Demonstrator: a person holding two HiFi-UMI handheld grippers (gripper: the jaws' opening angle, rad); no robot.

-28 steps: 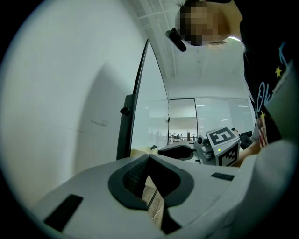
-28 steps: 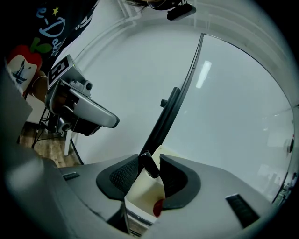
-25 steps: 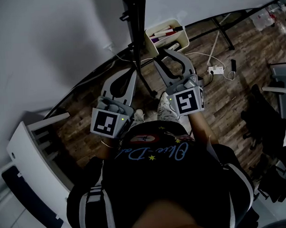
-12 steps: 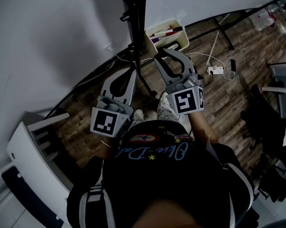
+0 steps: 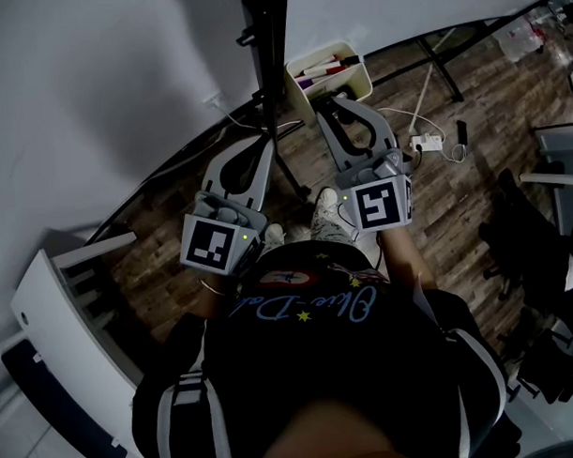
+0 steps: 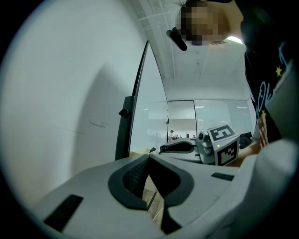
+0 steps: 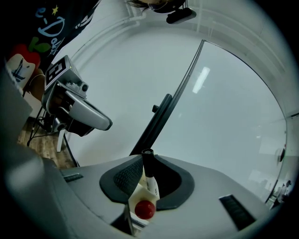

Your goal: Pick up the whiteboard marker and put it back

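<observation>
A white tray (image 5: 359,82) of whiteboard markers (image 5: 324,69) hangs by the black stand pole (image 5: 273,45) of the whiteboard (image 5: 94,80). My right gripper (image 5: 340,103) points level at the tray's near edge. In the right gripper view, a black-capped marker (image 7: 148,173) stands upright between the jaws of the right gripper (image 7: 148,161), with a red marker end (image 7: 144,209) just below it. The jaws are closing on the black-capped marker, and a dark gap still shows beside it. My left gripper (image 5: 263,145) hangs to the left, shut and with nothing in it; its tips (image 6: 148,158) meet.
A white power strip (image 5: 432,139) with cables lies on the wooden floor right of the tray. Dark chair legs (image 5: 536,243) stand at the right. White furniture (image 5: 55,307) stands at the lower left. The stand's black legs spread between the two grippers.
The right gripper's jaws have narrowed from wide apart to close around the black-capped marker and edged toward the tray. The left gripper has stayed put.
</observation>
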